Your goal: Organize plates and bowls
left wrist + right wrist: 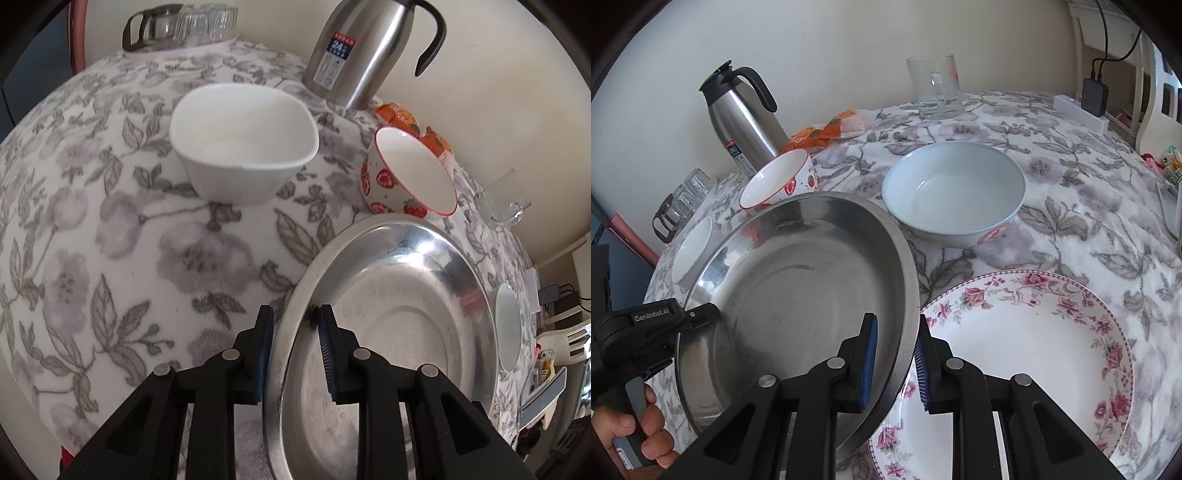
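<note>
A wide steel dish hangs tilted over the flowered tablecloth, held by its rim on two sides. My left gripper is shut on its left rim, one pad outside and one inside. On the opposite rim my right gripper is shut the same way. That edge overlaps a white plate with pink flowers. Behind stand a pale blue bowl, a strawberry-print bowl and a white square bowl.
A steel thermos jug stands at the back by the wall, beside an orange snack packet. A glass mug and a glass pot with tumblers sit at the table's far edges. A hand grips the left tool.
</note>
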A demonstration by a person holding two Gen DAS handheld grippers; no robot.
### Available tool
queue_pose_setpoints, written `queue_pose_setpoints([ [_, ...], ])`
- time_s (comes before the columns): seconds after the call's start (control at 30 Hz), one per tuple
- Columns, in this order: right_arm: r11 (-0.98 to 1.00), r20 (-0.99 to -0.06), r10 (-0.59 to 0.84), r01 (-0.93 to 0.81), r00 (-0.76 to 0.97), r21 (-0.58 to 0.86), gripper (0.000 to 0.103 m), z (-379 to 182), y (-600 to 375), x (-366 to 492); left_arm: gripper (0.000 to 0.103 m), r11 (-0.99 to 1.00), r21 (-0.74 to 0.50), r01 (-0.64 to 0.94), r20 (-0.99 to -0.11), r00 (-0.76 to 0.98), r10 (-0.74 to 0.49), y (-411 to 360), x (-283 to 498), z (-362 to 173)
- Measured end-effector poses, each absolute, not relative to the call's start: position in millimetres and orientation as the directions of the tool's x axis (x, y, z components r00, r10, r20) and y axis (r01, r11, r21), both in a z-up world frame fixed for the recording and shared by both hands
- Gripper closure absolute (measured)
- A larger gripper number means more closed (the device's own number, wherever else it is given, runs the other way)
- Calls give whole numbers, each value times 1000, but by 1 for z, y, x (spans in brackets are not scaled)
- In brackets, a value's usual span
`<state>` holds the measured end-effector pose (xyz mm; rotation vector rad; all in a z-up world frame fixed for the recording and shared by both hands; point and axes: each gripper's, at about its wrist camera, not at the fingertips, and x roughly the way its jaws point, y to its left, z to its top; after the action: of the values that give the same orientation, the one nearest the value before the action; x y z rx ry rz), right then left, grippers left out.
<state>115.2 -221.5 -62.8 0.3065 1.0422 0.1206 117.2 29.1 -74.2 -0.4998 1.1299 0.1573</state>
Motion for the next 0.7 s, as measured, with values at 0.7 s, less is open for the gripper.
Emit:
queue_pose_setpoints([
  [0.7, 962, -840, 223, 26, 495, 271, 81, -63, -217, 112, 74, 871, -309, -383, -913, 375, -159, 30, 116, -84],
])
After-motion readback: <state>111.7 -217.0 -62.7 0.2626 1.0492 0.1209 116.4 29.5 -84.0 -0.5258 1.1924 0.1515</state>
